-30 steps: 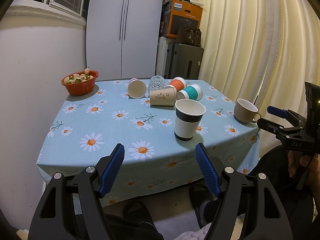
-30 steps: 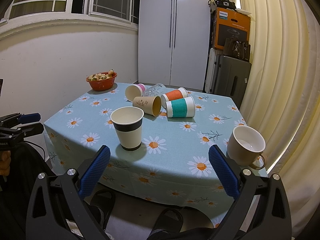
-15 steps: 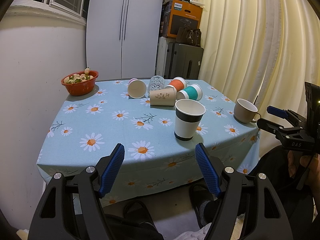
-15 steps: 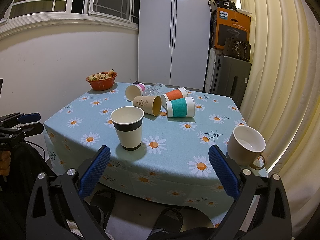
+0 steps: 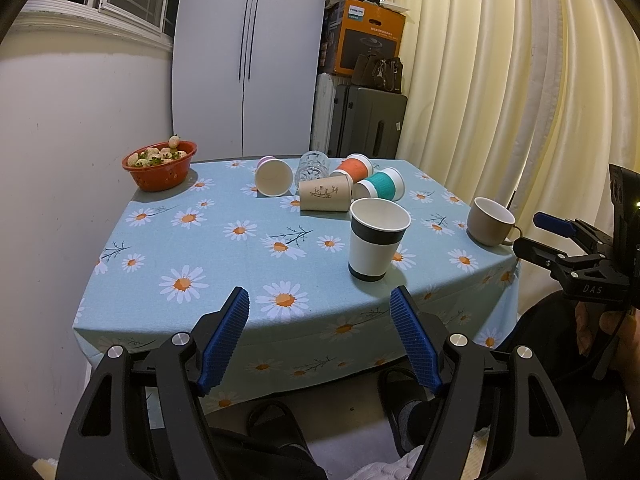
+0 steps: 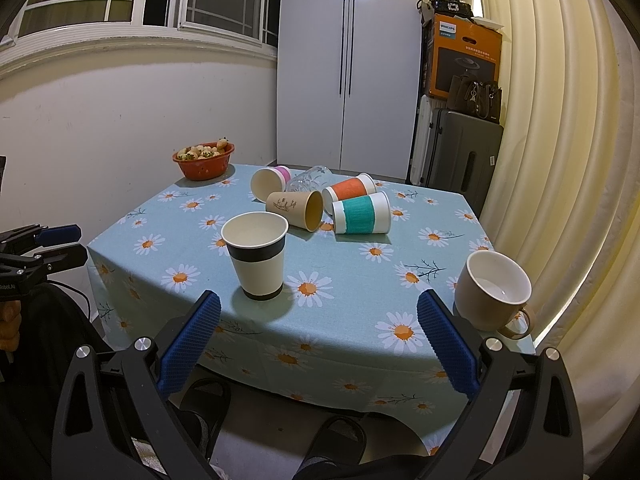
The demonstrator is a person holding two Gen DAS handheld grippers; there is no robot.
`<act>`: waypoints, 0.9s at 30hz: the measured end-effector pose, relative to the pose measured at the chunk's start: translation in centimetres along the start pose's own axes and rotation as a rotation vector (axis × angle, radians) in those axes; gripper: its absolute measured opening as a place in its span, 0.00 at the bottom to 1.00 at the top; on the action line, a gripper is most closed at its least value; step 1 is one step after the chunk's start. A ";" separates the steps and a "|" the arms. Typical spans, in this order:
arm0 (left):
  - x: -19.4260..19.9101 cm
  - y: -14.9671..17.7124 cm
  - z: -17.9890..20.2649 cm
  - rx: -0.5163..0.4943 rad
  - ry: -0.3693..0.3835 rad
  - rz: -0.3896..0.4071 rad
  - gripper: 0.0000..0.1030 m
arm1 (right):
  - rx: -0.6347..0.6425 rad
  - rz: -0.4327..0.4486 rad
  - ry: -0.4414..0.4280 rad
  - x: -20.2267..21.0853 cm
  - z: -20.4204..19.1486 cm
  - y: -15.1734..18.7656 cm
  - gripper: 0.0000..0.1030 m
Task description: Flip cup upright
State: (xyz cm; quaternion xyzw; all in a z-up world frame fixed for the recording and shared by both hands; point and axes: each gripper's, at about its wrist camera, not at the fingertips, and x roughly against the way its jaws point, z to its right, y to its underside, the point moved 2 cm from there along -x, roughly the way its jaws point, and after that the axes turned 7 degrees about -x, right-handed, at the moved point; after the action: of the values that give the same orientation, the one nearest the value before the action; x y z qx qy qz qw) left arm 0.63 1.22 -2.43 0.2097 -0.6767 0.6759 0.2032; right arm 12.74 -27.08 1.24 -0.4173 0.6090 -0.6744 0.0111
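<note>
Nothing has changed over the last second: left gripper (image 5: 320,336) and right gripper (image 6: 318,340) both stay spread wide, empty, held back off the table (image 5: 224,256) edge. Black-banded cup (image 6: 256,256) and beige mug (image 6: 494,290) stand upright; the kraft cup (image 6: 296,210), teal cup (image 6: 362,214), orange cup (image 6: 350,190), pink cup (image 6: 269,182) and glass (image 6: 310,178) lie tipped mid-table, so no flip looks begun.

Both wrist views off the table's (image 5: 280,344) near edge, facing across, sharing the cups (image 6: 256,256)

Glass (image 5: 313,169) half hidden behind kraft cup (image 5: 326,196); pink cup (image 6: 269,182) partly covered too. Mug (image 6: 494,290) handle barely showing. Desk (image 6: 344,332) legs hidden under cloth.
</note>
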 end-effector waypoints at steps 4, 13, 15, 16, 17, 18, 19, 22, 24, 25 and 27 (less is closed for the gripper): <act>0.0 0.0 0.0 0.002 0.000 0.000 0.69 | 0.000 -0.001 0.000 0.1 0.0 0.1 0.95; 0.0 0.0 0.0 0.003 0.000 0.000 0.69 | 0.001 -0.001 -0.001 0.1 0.1 0.2 0.95; 0.0 0.0 0.0 0.002 0.000 0.000 0.69 | 0.001 -0.001 0.000 0.1 0.0 0.2 0.95; 0.0 0.0 0.0 0.003 -0.001 0.000 0.69 | 0.001 -0.001 0.000 0.1 0.0 0.2 0.95; 0.0 0.0 0.0 0.003 0.000 0.000 0.69 | 0.002 -0.001 0.000 0.0 0.0 0.1 0.95; 0.0 0.0 0.0 0.003 0.000 0.000 0.69 | 0.002 -0.001 -0.001 0.1 0.0 0.2 0.95; 0.0 0.0 0.0 0.003 0.000 0.000 0.69 | 0.002 -0.001 0.000 0.0 0.0 0.1 0.95; 0.0 0.0 0.0 0.002 0.000 0.000 0.69 | 0.001 -0.001 0.000 0.0 0.0 0.1 0.95; 0.0 0.0 0.0 0.002 -0.001 -0.001 0.69 | 0.001 -0.002 -0.001 0.1 0.0 0.2 0.95; 0.0 0.0 0.0 0.002 0.000 -0.001 0.69 | 0.002 -0.002 0.000 0.1 0.0 0.2 0.95; 0.0 0.0 0.0 0.002 0.000 0.000 0.69 | 0.002 -0.001 0.000 0.0 0.0 0.1 0.95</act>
State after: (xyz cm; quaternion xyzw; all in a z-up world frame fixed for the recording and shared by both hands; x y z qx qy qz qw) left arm 0.65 1.24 -2.43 0.2100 -0.6759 0.6767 0.2029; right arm 12.66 -27.15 1.17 -0.4177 0.6080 -0.6750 0.0112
